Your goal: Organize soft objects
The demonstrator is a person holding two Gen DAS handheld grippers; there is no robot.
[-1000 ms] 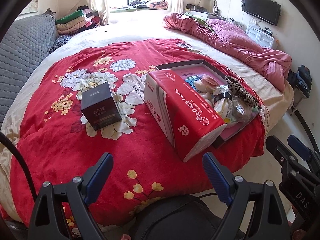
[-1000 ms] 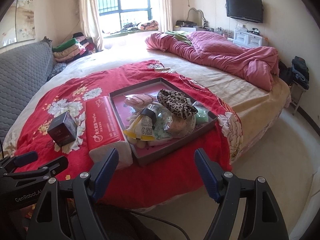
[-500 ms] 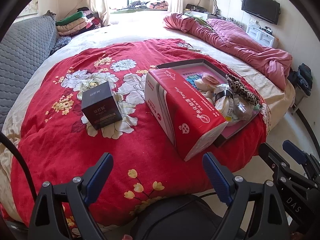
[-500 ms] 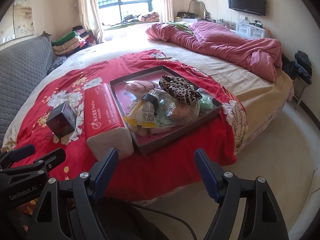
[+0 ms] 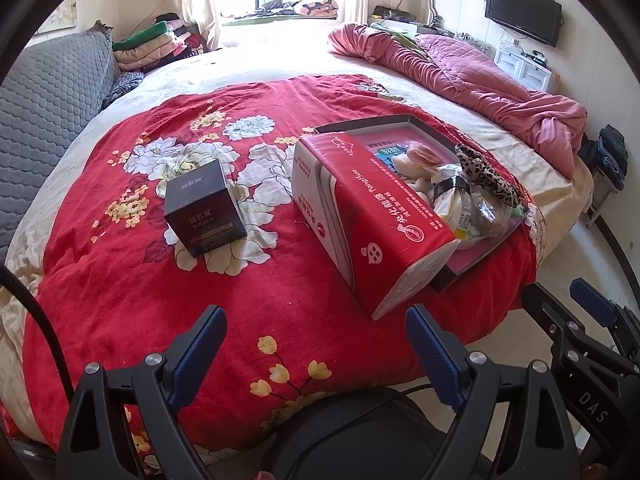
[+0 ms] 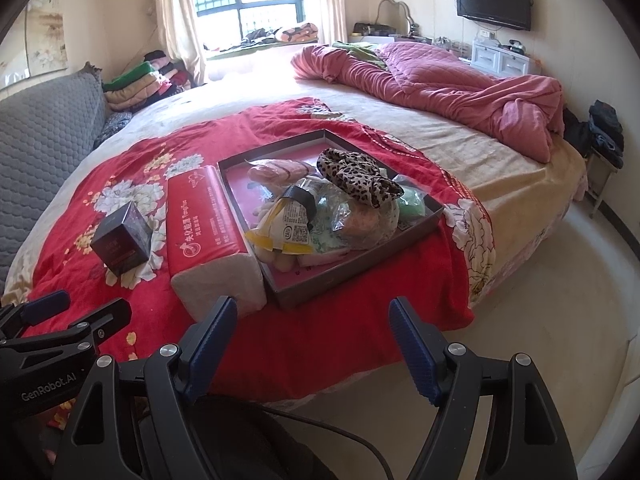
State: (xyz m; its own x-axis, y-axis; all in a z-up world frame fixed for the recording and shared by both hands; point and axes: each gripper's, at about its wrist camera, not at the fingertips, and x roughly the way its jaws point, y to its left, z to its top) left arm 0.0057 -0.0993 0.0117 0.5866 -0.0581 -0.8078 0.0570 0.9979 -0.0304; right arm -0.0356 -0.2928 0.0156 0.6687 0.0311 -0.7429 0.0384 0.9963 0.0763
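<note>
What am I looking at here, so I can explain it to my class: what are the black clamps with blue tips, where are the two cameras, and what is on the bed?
No robot: a person holds a two-finger clamp in each hand, each with a camera looking forward along its fingers. One picture comes from the left gripper, the other from the right gripper. Both have their jaws open and hold nothing. On the red floral blanket sit a dark cube box, a red tissue pack and a shallow tray piled with soft items, including a leopard-print cloth.
</note>
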